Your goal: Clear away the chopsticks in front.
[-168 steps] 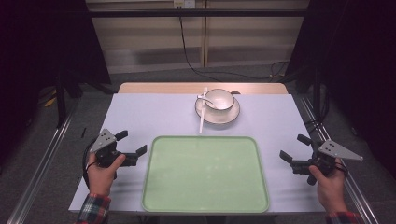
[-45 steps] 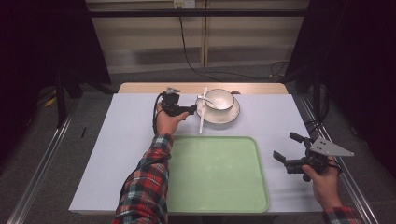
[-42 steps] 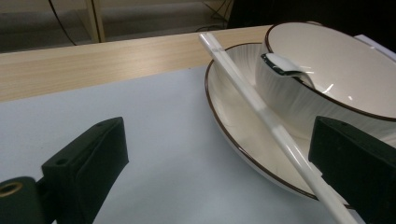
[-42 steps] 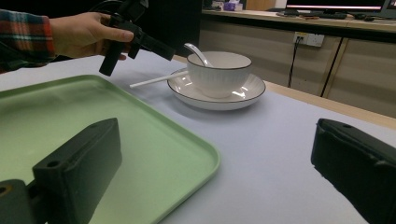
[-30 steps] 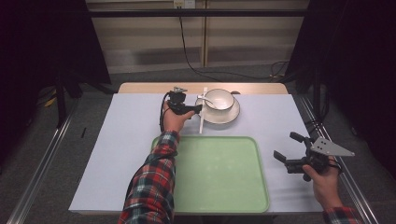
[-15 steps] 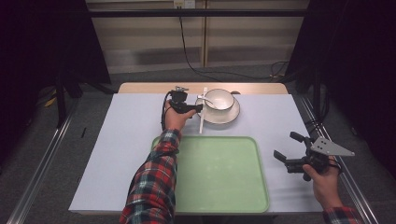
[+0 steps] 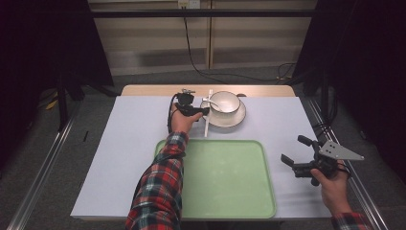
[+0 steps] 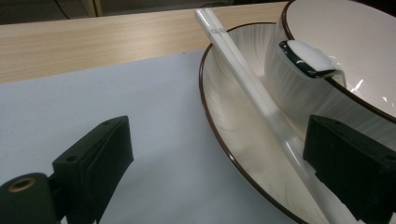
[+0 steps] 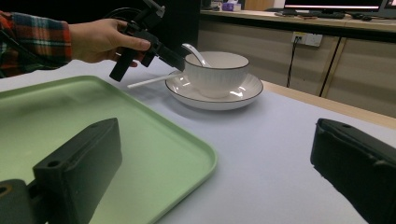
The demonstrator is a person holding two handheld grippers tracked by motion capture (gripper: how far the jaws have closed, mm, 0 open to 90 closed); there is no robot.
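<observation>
- The left gripper (image 7: 205, 111) was out at the far side of the table (image 7: 119, 143), its jaws spread wide and pinching nothing.
- In the left gripper view, one jaw stood over the bare table and the other over the plate (image 8: 233, 140), so the chopstick (image 8: 261, 107) lay between them, untouched as far as I could tell.
- The chopstick leaned on the plate's left rim, its far end pointing to the wooden edge and its near end down on the table.
- Risk, as I judged it: the stick is thin, smooth and tilted, so closing on it at the rim could roll or flick it away.
- A jaw could also catch the plate rim and shove or tip it, which would jolt the bowl (image 7: 225, 101) and the spoon (image 9: 196, 53) resting in it.
- A small embossed mark sat near the chopstick's far end; it was too small to read.
- The green tray (image 7: 225, 177) lay near the person, well apart from the plate.
- The right gripper (image 7: 297, 154) hung by the tray's right edge, jaws spread and holding nothing, so it posed little risk.
- No other writing could be read.
</observation>
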